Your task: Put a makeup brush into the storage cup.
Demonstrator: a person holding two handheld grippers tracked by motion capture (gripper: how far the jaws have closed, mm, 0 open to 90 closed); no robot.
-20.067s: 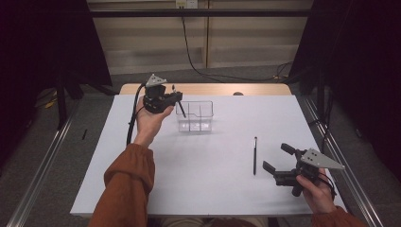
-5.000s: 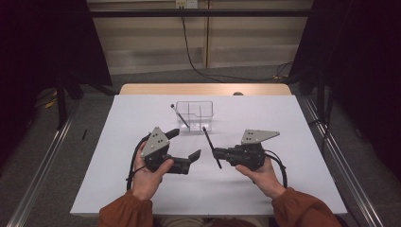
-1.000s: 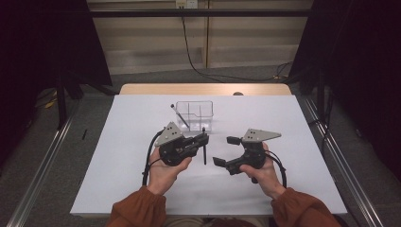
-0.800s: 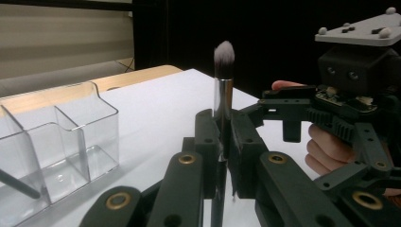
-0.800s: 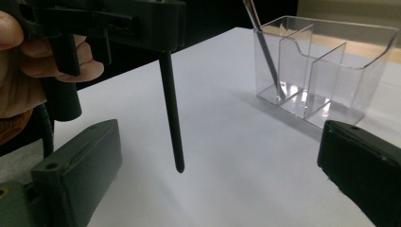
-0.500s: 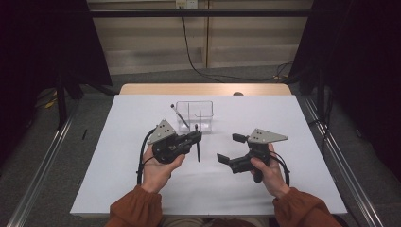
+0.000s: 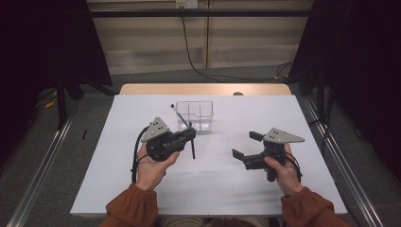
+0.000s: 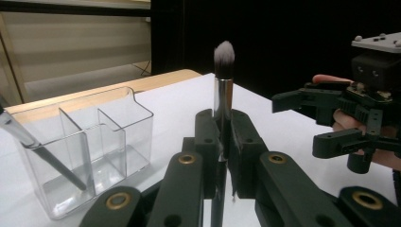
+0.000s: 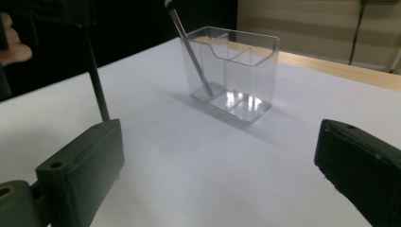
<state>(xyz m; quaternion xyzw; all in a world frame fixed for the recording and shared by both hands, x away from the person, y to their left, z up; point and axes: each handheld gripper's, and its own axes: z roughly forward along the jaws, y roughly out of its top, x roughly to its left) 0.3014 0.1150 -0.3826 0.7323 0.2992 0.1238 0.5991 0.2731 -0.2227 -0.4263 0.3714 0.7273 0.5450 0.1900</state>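
Brush: makeup brush [image 8: 223,90] stands upright, pinched in the left gripper [image 7: 188,135], just before the clear organizer [image 7: 195,114].
Right gripper [image 7: 246,145]: jaws wide apart, nothing between them.
Room: bare white table [image 7: 227,189] between both grippers and toward its near edge.

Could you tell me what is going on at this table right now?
A person is sorting makeup brushes into a clear organizer on the white table. The left gripper is shut on a makeup brush, holding it upright just short of the organizer. One brush already leans in an end compartment. The right gripper is open and holds nothing, off to the side.
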